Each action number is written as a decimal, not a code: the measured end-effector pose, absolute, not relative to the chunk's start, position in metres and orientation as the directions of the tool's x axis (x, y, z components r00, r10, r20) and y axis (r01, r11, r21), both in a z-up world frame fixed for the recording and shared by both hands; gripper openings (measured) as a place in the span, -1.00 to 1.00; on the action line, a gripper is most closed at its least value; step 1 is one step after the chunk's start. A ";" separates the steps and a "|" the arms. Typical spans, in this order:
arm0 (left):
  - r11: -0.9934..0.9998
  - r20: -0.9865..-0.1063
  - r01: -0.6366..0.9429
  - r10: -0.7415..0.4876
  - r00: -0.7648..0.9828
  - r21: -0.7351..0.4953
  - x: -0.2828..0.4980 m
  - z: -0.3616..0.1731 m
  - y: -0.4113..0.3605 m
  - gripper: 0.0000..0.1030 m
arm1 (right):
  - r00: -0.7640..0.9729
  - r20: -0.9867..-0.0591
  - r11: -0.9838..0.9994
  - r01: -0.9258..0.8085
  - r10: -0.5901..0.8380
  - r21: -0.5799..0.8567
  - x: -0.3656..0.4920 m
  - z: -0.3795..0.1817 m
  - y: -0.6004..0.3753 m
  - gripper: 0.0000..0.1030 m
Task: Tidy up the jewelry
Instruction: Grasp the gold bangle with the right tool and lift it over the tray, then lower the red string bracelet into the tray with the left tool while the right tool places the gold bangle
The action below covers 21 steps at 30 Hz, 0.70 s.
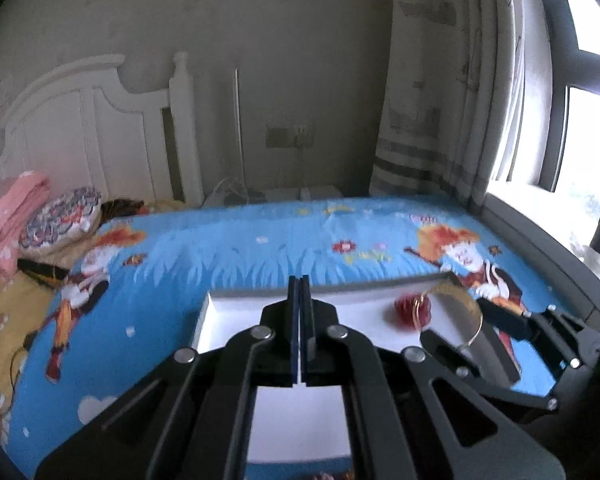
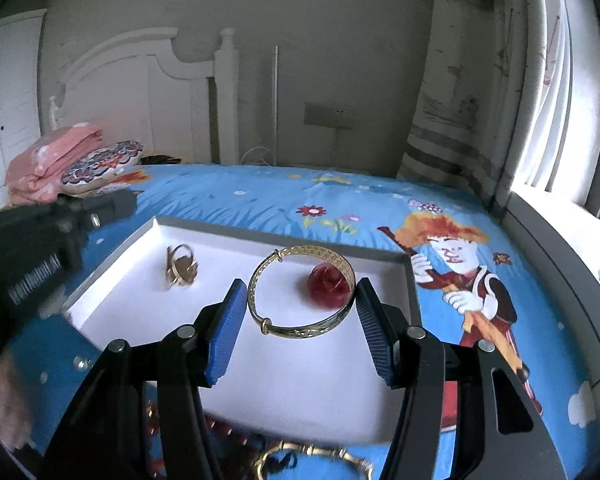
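Observation:
A white tray [image 2: 112, 264] lies on the blue cartoon bedsheet. In it lie a gold bangle [image 2: 300, 330], a red rose-shaped piece [image 2: 327, 283] inside the bangle's ring, and a gold ring piece [image 2: 182, 266] at the far left. My right gripper [image 2: 300, 300] is open, its blue pads either side of the bangle, just above the tray. My left gripper [image 1: 301, 292] is shut and empty over the tray's [image 1: 236, 308] left part. The bangle [image 1: 466, 304] and red piece [image 1: 412, 308] show to its right.
More jewelry, a gold chain piece [image 2: 312, 456] and dark red beads [image 2: 228, 428], lies on the sheet in front of the tray. Folded pink bedding [image 2: 52, 160] and a patterned pillow [image 2: 104, 166] sit at the headboard. A window ledge [image 2: 560, 240] runs along the right.

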<state>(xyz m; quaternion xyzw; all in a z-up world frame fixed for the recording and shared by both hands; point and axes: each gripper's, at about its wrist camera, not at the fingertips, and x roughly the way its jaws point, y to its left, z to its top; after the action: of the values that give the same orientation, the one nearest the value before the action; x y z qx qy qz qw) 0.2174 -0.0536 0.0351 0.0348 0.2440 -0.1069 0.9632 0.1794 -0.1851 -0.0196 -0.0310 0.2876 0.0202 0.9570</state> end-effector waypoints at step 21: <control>0.885 -0.579 0.464 -0.396 0.713 -0.035 0.106 -0.053 -0.064 -0.85 | 0.842 -0.537 0.995 -0.091 0.060 -0.031 0.087 -0.036 -0.199 0.04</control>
<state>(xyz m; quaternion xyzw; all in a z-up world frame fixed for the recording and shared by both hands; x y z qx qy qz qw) 0.1057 -0.0636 -0.0531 0.0565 0.2990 -0.2326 0.9237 0.0867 -0.1988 -0.0360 -0.0278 0.2788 0.0392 0.9592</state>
